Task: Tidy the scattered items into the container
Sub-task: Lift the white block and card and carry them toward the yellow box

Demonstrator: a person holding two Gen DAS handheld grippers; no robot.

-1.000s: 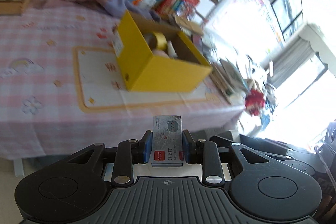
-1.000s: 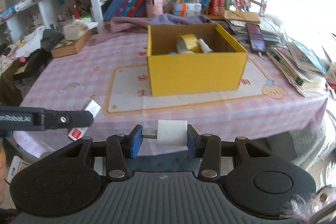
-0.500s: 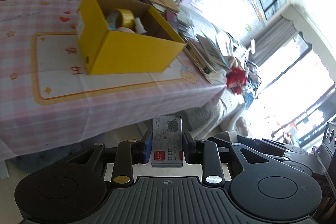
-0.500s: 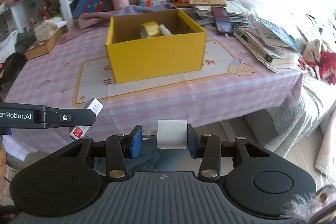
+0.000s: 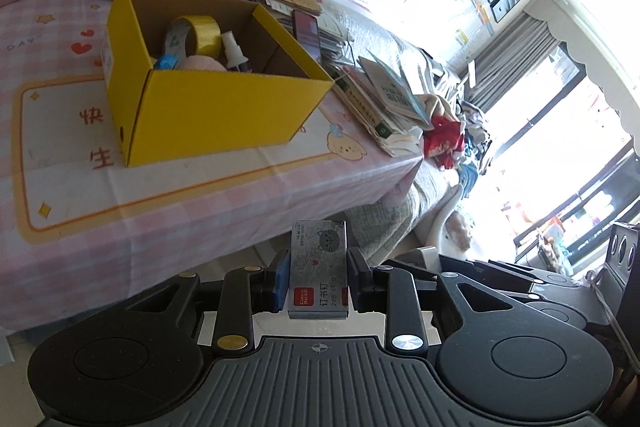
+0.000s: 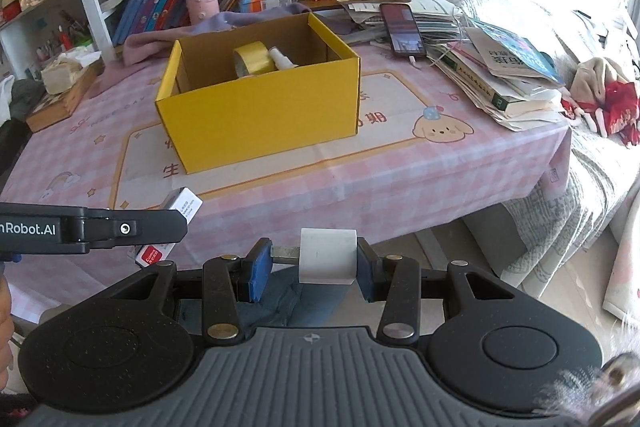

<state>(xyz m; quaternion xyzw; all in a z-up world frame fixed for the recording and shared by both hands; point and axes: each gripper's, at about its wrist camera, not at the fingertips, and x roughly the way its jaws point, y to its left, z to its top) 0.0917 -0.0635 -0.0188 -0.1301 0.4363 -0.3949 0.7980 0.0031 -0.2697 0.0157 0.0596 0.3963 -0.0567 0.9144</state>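
The left gripper (image 5: 319, 279) pinches a small grey staple box (image 5: 319, 269) upright between its pads, while the right gripper (image 6: 313, 261) clamps a white roll (image 6: 328, 255), both short of the table's near edge. Beyond, on the pink checked tablecloth (image 6: 400, 183), stands the open yellow box (image 6: 260, 119) holding a yellow tape roll (image 6: 253, 58) and a spray bottle (image 6: 280, 59).

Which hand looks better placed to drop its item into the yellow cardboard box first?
Probably the right. Right gripper, shut on the white roll, faces the yellow cardboard box nearly head-on. Left gripper, holding the small staple box, sees it off to one side.
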